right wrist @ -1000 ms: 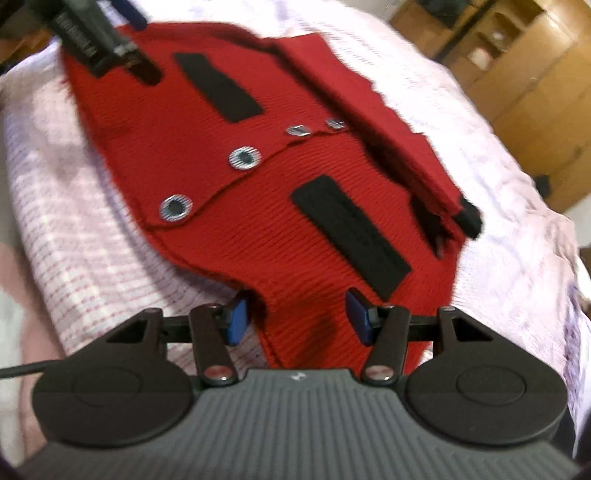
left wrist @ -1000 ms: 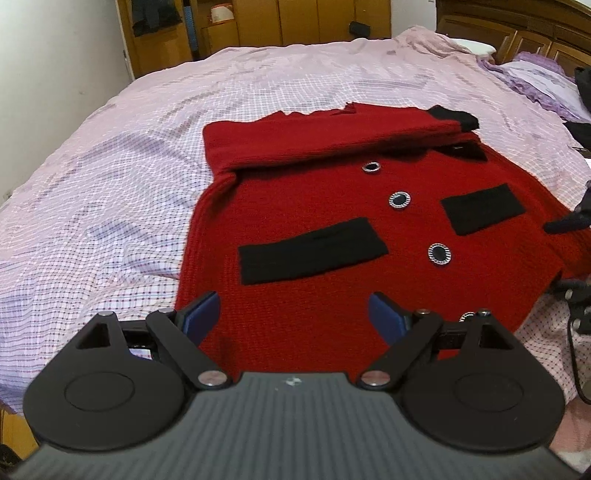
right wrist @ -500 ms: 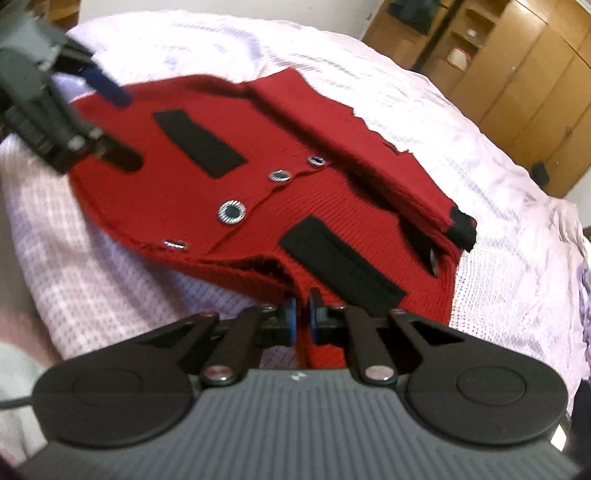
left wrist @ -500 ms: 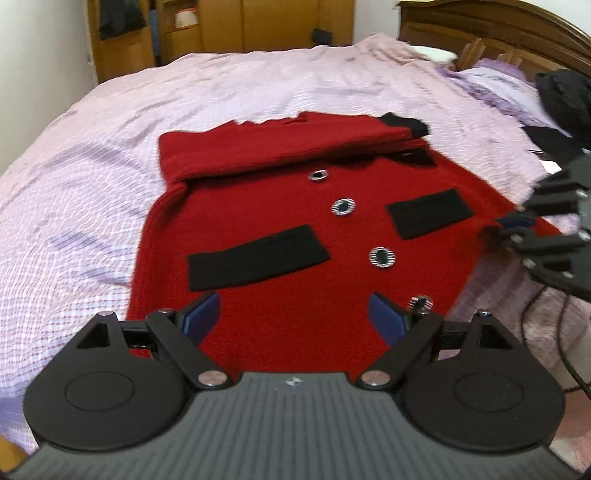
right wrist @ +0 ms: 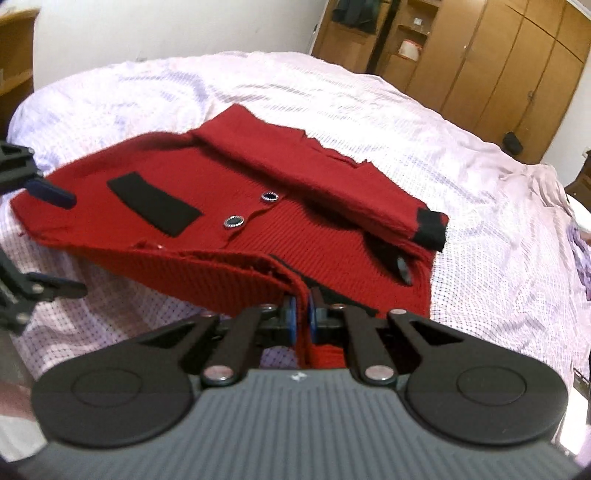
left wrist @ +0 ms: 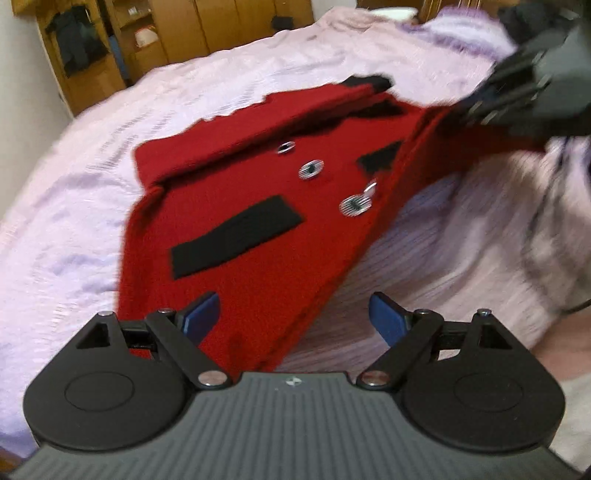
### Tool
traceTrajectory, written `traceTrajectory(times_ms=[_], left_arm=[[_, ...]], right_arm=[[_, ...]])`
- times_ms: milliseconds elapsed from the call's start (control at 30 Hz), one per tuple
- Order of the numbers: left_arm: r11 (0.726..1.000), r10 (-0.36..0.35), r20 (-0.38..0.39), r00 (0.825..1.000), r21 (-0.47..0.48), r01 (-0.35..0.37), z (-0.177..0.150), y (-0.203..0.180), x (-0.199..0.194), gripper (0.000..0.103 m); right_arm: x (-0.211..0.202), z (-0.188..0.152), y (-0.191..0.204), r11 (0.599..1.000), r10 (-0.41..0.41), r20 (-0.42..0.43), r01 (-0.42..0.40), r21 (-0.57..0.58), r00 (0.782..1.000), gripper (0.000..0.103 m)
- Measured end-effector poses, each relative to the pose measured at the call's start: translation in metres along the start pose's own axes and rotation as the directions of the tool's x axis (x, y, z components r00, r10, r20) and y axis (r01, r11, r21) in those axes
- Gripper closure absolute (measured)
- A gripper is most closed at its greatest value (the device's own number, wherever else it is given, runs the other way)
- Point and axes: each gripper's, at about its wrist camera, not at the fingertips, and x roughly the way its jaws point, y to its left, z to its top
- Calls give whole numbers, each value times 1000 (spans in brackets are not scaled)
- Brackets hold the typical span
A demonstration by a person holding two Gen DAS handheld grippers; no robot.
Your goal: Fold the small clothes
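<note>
Checked bedsheet (right wrist: 369, 122) lies bare around red cardigan (right wrist: 303, 236); right gripper (right wrist: 301, 318) pinches its edge, left gripper (left wrist: 291, 319) unclenched.

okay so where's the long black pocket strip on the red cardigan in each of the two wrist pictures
Left wrist: the black pocket strip lies left of centre, above the open left claw.
Right wrist: the same strip sits left of centre, above the right claw.
Shared landmark: the round buttons just right of it.

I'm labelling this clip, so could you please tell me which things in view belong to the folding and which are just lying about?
Belongs to the job:
- red cardigan
- right gripper, shut on its edge
- left gripper, open

Just about:
- bedsheet
- wardrobe
- purple bedding
</note>
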Motion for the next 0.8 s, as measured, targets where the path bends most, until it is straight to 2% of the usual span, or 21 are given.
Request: traceTrajectory(times_ms=[100, 133, 167, 200, 233, 300, 367, 400, 433, 500, 600, 667, 700, 733, 800], left_arm=[[989, 137, 0, 991, 57, -137, -5, 5, 13, 15], [984, 166, 0, 986, 63, -165, -6, 8, 16, 18], [984, 170, 4, 986, 58, -170, -6, 13, 18, 26], [987, 151, 9, 988, 45, -151, -6, 17, 19, 38], [993, 113, 10, 994, 18, -113, -5, 21, 19, 45], [998, 52, 11, 999, -27, -51, -5, 27, 20, 70], [998, 28, 21, 999, -50, -27, -3, 26, 21, 78], [998, 28, 29, 999, -53, -26, -3, 25, 20, 80], [998, 26, 36, 999, -57, -24, -2, 26, 20, 81], [997, 22, 47, 999, -70, -19, -1, 24, 17, 82], [995, 18, 61, 998, -96, -12, 0, 26, 14, 82], [992, 16, 67, 998, -122, -8, 2, 29, 12, 82], [991, 14, 70, 997, -135, -5, 3, 30, 11, 83], [989, 12, 73, 997, -146, -2, 4, 31, 10, 84], [988, 17, 86, 996, -157, -3, 7, 32, 6, 88]], right_arm=[[-4, -6, 0, 1000, 9, 3, -9, 3, 1000, 94], [-5, -9, 1, 1000, 12, 0, -12, 0, 1000, 94], [-6, -12, 2, 1000, 13, -3, -13, -7, 1000, 94], [-6, -15, 4, 1000, 15, -7, -15, -13, 1000, 94], [-6, -18, 5, 1000, 17, -14, -18, -18, 1000, 93], [-3, -25, 7, 999, 27, -35, -27, -18, 999, 92], [2, -30, 7, 999, 41, -61, -41, -9, 997, 91], [4, -33, 7, 999, 44, -75, -44, -1, 996, 89], [7, -36, 7, 999, 46, -91, -46, 2, 995, 81], [10, -42, 10, 1000, 25, -118, -27, -12, 993, 72], [11, -51, 10, 1000, -5, -131, 1, -30, 991, 71], [10, -54, 7, 1000, -21, -118, 21, -2, 993, 73], [9, -55, 4, 999, -24, -105, 27, 23, 994, 80], [7, -55, 1, 999, -28, -93, 32, 43, 995, 93], [1, -52, -2, 996, -49, -54, 52, 68, 997, 93]])
